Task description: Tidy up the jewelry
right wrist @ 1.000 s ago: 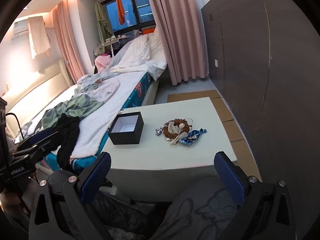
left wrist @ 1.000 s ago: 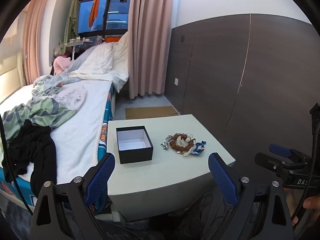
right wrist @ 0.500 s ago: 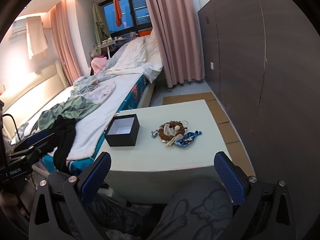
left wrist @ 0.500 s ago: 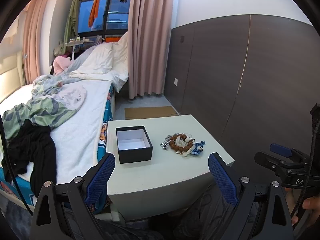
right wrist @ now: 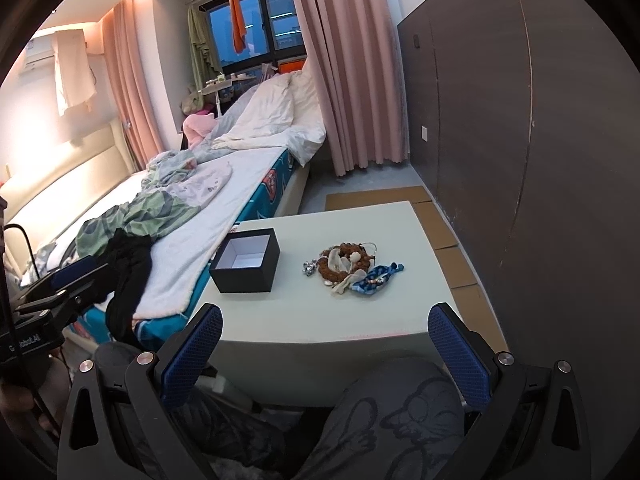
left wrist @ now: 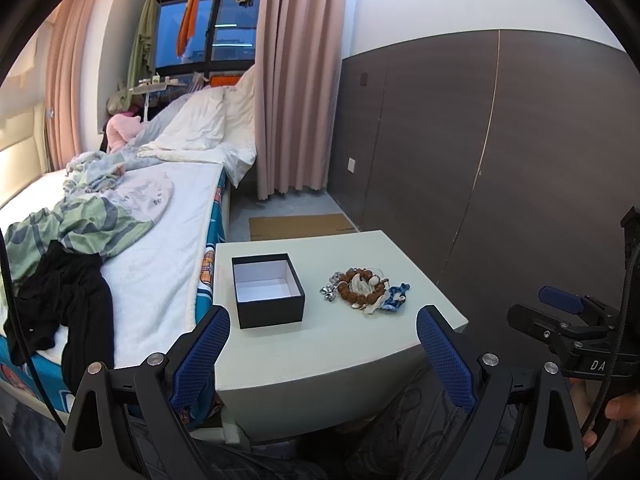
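Left wrist view: the left gripper (left wrist: pixel 323 344) gapes, holding nothing — ahead, the black box (left wrist: pixel 267 290) sits empty, the jewelry pile (left wrist: pixel 366 289) beside it. Right wrist view: the right gripper (right wrist: pixel 325 342) is likewise spread and bare — nothing sorted yet.

Unmade bed (left wrist: pixel 168 216) beside pink curtains (left wrist: pixel 294 80), dark window (left wrist: pixel 224 36).
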Demonstrator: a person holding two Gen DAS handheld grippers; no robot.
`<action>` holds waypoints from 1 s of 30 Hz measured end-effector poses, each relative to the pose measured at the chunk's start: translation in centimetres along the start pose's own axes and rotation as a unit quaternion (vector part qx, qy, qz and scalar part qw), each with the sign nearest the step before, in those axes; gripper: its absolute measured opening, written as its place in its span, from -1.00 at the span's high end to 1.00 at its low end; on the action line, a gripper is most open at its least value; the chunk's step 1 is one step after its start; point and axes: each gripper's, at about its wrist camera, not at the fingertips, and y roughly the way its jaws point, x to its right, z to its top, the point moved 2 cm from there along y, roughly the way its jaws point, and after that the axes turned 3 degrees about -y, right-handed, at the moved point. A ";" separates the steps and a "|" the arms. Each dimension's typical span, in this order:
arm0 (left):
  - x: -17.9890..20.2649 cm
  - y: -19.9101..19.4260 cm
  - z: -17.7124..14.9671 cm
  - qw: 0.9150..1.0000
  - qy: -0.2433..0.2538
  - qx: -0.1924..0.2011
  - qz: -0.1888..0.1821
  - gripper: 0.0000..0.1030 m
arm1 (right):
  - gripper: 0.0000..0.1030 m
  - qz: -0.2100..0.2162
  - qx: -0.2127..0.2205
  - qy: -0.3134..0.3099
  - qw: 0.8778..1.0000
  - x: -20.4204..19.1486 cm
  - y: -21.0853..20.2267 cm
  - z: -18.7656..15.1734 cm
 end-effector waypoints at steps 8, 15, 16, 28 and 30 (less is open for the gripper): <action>0.2 0.0 -0.1 1.000 0.003 0.001 -0.003 -0.84 | -1.00 -0.004 0.007 -0.004 1.000 -0.4 -0.4 0.0; 0.1 -0.1 -0.1 1.000 0.002 0.004 -0.005 -0.84 | -1.00 -0.010 0.007 -0.002 1.000 -0.2 -0.4 0.1; 0.2 -0.1 -0.1 1.000 0.003 0.003 -0.004 -0.84 | -1.00 -0.011 0.008 -0.001 1.000 -0.2 -0.5 0.1; 0.1 -0.3 -0.2 1.000 0.000 0.003 -0.003 -0.84 | -1.00 -0.023 0.014 0.005 1.000 0.1 -0.9 0.1; 0.2 -0.4 -0.3 1.000 0.000 0.004 -0.004 -0.84 | -1.00 -0.023 0.013 0.010 1.000 0.3 -0.9 0.0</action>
